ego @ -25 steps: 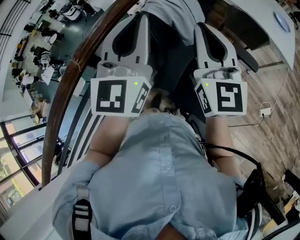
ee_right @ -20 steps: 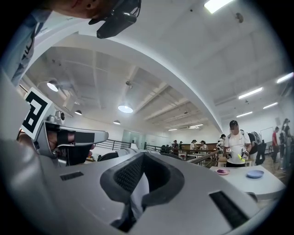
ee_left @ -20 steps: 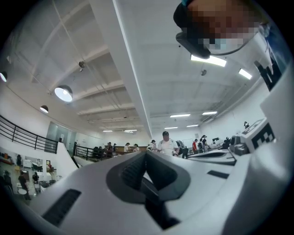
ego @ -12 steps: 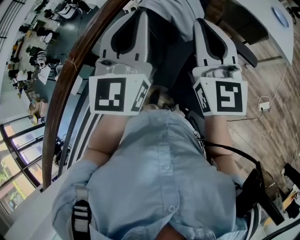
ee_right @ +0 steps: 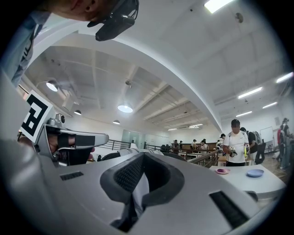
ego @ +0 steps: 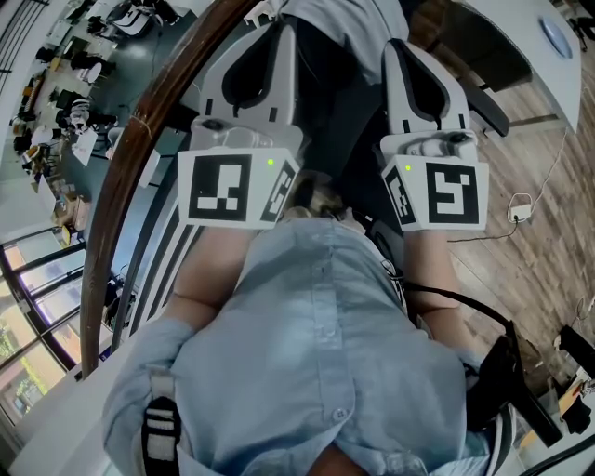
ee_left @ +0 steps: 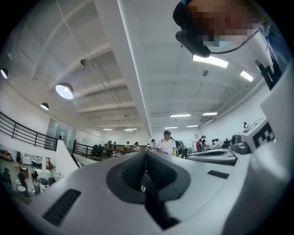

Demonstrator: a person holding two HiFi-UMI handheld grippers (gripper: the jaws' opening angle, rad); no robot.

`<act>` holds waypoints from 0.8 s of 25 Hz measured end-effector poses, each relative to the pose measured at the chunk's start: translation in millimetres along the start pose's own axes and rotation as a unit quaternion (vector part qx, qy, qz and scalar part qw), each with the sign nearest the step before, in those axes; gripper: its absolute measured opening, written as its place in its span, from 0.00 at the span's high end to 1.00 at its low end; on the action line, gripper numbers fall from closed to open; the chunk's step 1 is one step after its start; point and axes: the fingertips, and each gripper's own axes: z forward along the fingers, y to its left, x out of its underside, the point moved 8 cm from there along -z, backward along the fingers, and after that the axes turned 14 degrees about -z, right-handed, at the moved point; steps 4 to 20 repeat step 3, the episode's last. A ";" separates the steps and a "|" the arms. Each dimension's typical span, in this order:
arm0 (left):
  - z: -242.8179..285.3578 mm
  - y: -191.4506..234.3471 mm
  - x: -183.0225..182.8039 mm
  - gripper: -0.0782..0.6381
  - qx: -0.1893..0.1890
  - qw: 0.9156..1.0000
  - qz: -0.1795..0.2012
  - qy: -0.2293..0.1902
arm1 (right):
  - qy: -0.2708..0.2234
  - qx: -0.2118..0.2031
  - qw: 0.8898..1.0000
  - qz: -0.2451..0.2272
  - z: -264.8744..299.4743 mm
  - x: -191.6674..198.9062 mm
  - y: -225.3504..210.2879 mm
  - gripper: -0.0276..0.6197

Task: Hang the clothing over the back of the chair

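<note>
We hold the left gripper (ego: 276, 30) and right gripper (ego: 397, 48) side by side, roughly level, each clamped shut on the clothing (ego: 339, 23).

A curved wooden handrail (ego: 104, 223) overlooks a busy hall (ego: 56, 84) below, a white cable (ego: 521, 206) lies on the wood floor (ego: 548, 270), and a person in a white T-shirt (ee_right: 236, 144) stands beyond a white table (ee_right: 248, 182) bearing a pink dish (ee_right: 222, 171) and blue plate (ee_right: 255, 173).
</note>
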 end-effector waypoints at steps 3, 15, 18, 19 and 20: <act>5.8 -3.1 4.6 0.87 -0.001 1.000 0.000 0.003 | 0.001 -0.001 1.000 0.002 1.3 5.6 -5.7 0.94; 5.8 -3.1 4.6 0.87 -0.001 1.000 0.000 0.003 | 0.001 -0.001 1.000 0.002 1.3 5.6 -5.7 0.94; 5.8 -3.1 4.6 0.87 -0.001 1.000 0.000 0.003 | 0.001 -0.001 1.000 0.002 1.3 5.6 -5.7 0.94; 5.8 -3.1 4.6 0.87 -0.001 1.000 0.000 0.003 | 0.001 -0.001 1.000 0.002 1.3 5.6 -5.7 0.94; 5.8 -3.1 4.6 0.87 -0.001 1.000 0.000 0.003 | 0.001 -0.001 1.000 0.002 1.3 5.6 -5.7 0.94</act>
